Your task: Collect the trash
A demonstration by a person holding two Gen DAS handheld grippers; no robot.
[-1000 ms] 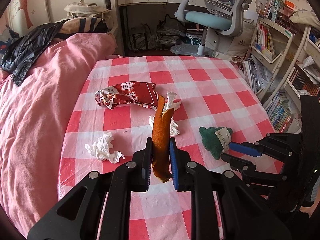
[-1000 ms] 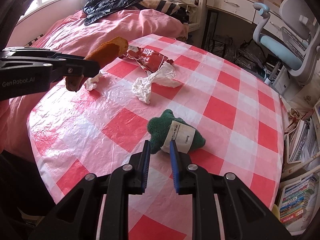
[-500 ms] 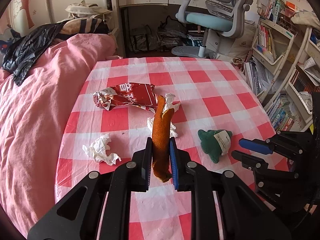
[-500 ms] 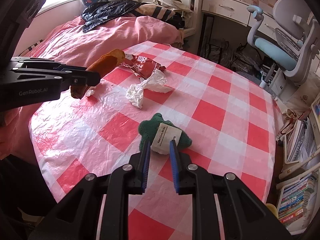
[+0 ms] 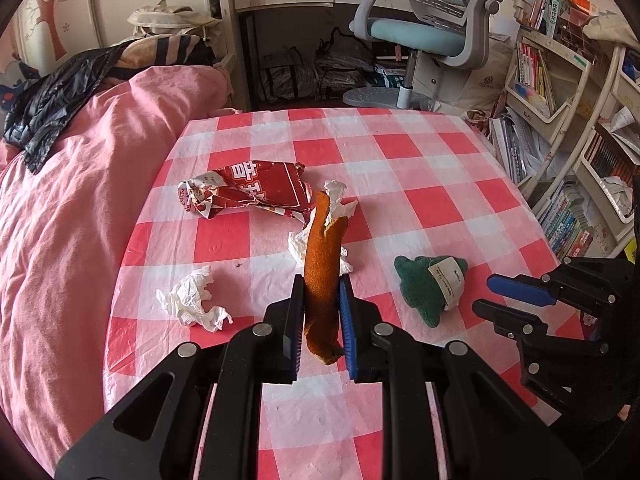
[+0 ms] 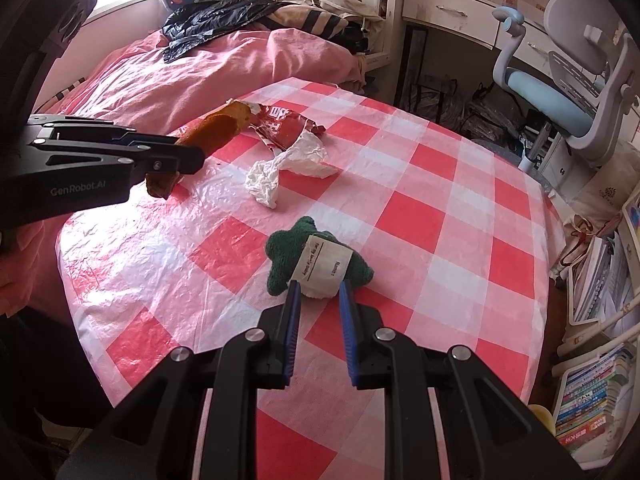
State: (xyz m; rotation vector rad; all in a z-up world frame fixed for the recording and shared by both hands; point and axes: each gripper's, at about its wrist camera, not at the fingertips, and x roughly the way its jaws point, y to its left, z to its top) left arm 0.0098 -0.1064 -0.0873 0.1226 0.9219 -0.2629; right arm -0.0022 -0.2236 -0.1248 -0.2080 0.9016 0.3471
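Clamping an orange peel (image 5: 322,264) between narrow jaws, the left gripper (image 5: 320,320) holds it above the checked table (image 5: 400,160); right of it, the right gripper (image 6: 318,308) hangs slightly apart, empty, near a green plush (image 6: 288,252).

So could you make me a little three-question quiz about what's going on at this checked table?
1. True or false: the left hand-held gripper grips an orange peel.
2. Which thing lies just in front of the right hand-held gripper? A) red snack wrapper B) green plush toy C) crumpled tissue
3. Fill in: the peel is held off the table and stands nearly ____.

Key: 1 true; 2 B; 3 upright.
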